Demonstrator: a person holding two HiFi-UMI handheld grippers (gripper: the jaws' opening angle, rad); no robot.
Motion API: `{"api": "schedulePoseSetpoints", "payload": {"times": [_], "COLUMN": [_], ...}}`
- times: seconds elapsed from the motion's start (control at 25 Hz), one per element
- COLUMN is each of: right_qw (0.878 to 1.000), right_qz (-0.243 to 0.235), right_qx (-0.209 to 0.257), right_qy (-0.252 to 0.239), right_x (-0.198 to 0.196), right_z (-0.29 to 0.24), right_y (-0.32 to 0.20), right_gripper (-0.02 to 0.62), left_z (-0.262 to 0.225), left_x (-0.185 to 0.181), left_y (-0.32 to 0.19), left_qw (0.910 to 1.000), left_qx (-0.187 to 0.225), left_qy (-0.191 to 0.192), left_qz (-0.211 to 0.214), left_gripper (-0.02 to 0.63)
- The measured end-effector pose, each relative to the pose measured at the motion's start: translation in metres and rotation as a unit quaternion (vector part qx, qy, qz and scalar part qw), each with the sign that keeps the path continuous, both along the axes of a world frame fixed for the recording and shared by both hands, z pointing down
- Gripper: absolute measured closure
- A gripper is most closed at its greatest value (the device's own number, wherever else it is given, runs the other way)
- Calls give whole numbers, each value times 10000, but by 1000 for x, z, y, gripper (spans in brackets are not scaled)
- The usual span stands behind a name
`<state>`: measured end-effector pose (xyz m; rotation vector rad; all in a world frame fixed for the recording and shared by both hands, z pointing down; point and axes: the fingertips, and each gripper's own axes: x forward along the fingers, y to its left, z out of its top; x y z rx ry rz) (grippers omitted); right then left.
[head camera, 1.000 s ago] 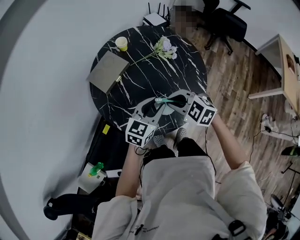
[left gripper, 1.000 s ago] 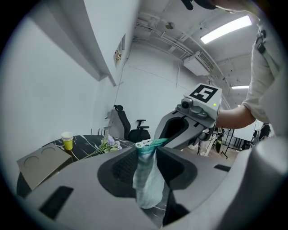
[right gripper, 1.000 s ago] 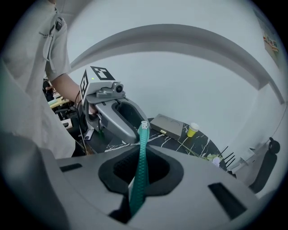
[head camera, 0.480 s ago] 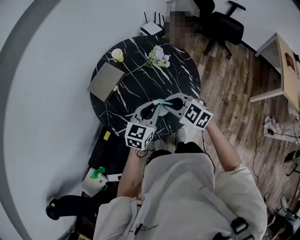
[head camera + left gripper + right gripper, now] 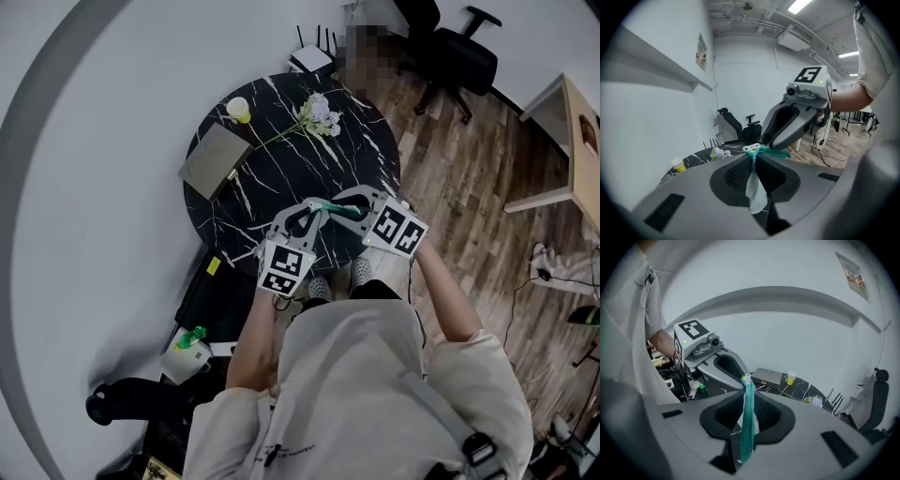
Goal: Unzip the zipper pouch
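The teal zipper pouch (image 5: 331, 206) hangs off the table, stretched between my two grippers at the near edge of the round black marble table (image 5: 281, 178). My left gripper (image 5: 316, 214) is shut on the pouch's end (image 5: 754, 187), just under the white zipper pull (image 5: 751, 148). My right gripper (image 5: 347, 208) faces it from the right. Its jaws are opening, and the zipper edge (image 5: 748, 423) stands edge-on between them without visibly being pressed. Each gripper's grey body shows in the other's view: the right gripper (image 5: 797, 117), the left gripper (image 5: 715, 364).
On the table's far side lie a closed grey laptop (image 5: 214, 159), a yellow cup (image 5: 239, 110) and a flower sprig (image 5: 317, 112). Behind the table stand a router (image 5: 312, 58) and an office chair (image 5: 459, 56). A wooden desk (image 5: 572, 131) is at the right.
The left gripper has closed in on the pouch's end and now pinches it. Both grippers stay at the table's near edge, the pouch still between them.
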<state>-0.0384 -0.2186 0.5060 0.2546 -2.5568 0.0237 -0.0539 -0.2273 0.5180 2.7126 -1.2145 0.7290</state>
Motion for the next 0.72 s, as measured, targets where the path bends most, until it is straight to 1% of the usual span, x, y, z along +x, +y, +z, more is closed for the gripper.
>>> {"api": "schedulePoseSetpoints", "payload": {"times": [0.12,0.28,0.36,0.44,0.56,0.64,0.72], "right_qw": [9997,9987,9973,9962,9950,9934,9905], "right_qz": [-116,-432,-604,-742,-891,-981,-1071], "right_qx": [-156,-284,-403,-447,-442,-598,-861], "right_qy": [-173,-38,-53,-100,-16,59,31], "right_x": [-2,-10,-16,-24,-30,-29,-30], "right_z": [-5,2,2,-2,-1,2,3], "right_y": [3,5,6,8,8,12,16], "right_gripper": [518,508,508,508,506,506,506], "left_z": [8,15,19,21,23,25,27], "left_x": [0,5,7,8,11,12,11], "left_y": [1,6,10,13,16,21,26], "left_qw": [9993,9980,9973,9956,9898,9857,9805], "left_qx": [6,15,-7,21,174,235,316], "left_qy": [-374,-601,-686,-872,-1330,-1574,-1824], "left_qz": [39,178,246,329,472,556,652], "left_gripper": [555,555,555,555,555,555,555]}}
